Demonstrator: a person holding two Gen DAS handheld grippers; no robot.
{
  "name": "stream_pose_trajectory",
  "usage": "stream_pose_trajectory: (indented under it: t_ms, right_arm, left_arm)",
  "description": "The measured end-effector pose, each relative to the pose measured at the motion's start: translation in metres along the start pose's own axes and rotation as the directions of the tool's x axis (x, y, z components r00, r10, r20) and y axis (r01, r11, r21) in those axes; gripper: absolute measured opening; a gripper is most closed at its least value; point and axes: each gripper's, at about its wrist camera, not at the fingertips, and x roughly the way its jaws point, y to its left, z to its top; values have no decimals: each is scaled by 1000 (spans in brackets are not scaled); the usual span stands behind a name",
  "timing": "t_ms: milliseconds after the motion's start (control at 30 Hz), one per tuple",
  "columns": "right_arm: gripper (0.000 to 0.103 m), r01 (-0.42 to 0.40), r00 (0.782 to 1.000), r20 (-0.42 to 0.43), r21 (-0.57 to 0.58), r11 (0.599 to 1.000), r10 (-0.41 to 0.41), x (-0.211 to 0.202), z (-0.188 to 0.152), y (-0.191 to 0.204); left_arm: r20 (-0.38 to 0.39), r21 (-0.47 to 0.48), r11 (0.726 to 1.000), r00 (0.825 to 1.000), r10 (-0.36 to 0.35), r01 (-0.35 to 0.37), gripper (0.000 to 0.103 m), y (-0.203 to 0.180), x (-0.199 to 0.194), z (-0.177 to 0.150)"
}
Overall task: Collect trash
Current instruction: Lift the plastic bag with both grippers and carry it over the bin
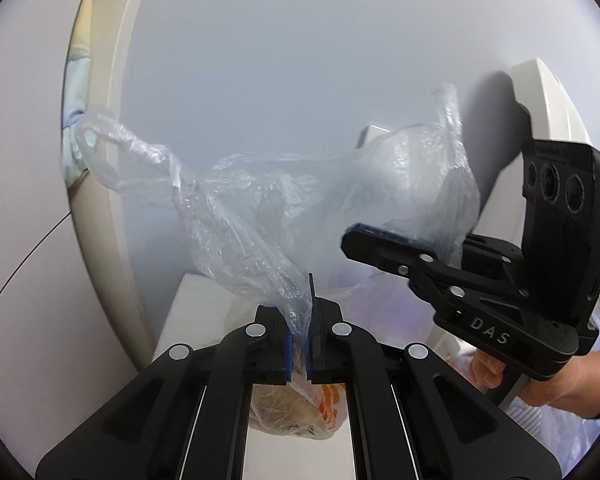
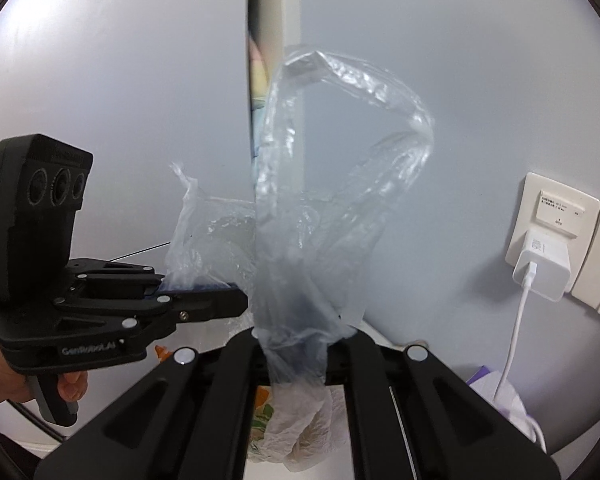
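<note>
Left tool (image 1: 299, 354) and right tool (image 2: 296, 354) each clamp the thin clear plastic bag (image 1: 260, 216) — lift evenly, avoid tearing handles.

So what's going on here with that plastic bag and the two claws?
A person is holding a clear plastic bag up in front of a pale wall, one handheld claw on each side. The left claw is shut on one handle strip, the right claw is shut on the other, whose loop stands up above it. Crumpled trash with orange print sits in the bag's bottom, below the claws. A white charger is plugged into a wall socket on the right.
</note>
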Motion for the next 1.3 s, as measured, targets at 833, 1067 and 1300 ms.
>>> stream_pose_trajectory:
  t_ms: [833,1067,1300]
  right_arm:
    - [4,-230,973,-38,-101,968,227,-79,-39,148]
    - [4,-307,951,-76,-130,943,299,-74,-54,199]
    - [4,-377,925,-115,-143,915,363,-67,-72,237]
  left_arm:
    - [-10,-28,977,977,211,-211,3,-30,-184,-90]
    - [-5,-73,960,962,272,-272,3,-28,-226,-123]
    - [-10,-131,934,943,333,-331,3,-19,-266,-159]
